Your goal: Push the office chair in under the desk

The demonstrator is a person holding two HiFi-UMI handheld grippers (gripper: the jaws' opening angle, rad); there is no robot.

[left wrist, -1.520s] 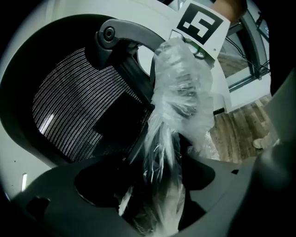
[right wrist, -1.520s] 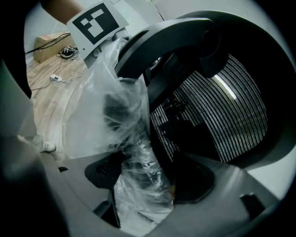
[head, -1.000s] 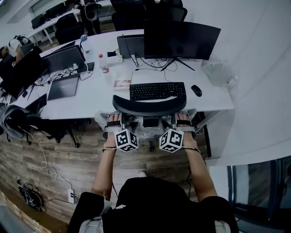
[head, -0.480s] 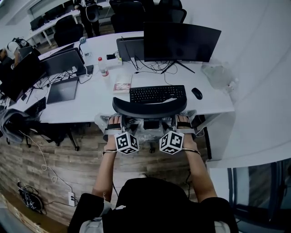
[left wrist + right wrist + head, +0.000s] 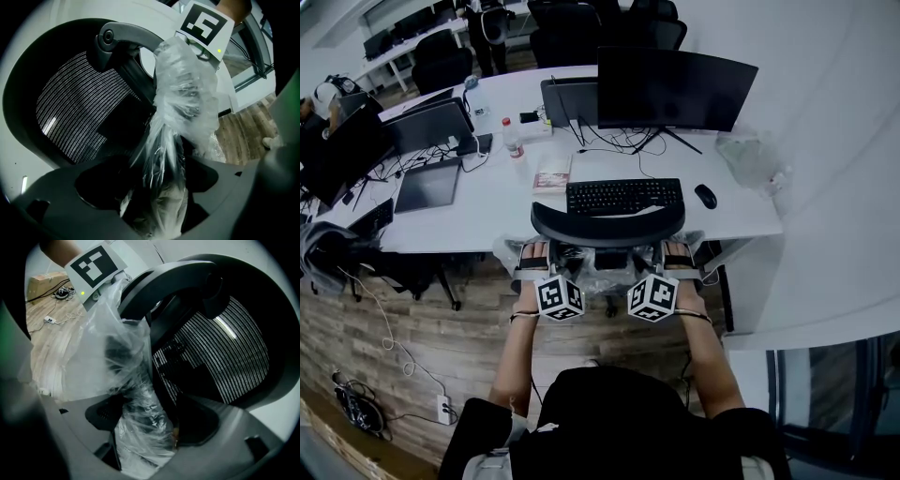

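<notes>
Head view steeply down from above; both gripper views close against the same plastic-wrapped office chair (image 5: 607, 225)

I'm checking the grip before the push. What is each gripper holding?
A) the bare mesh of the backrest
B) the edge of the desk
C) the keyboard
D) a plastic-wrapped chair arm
D: in their own views, the left gripper and the right gripper each have their jaws closed on a plastic-wrapped chair arm, while the mesh backrest sits off to the side of the jaws.
</notes>
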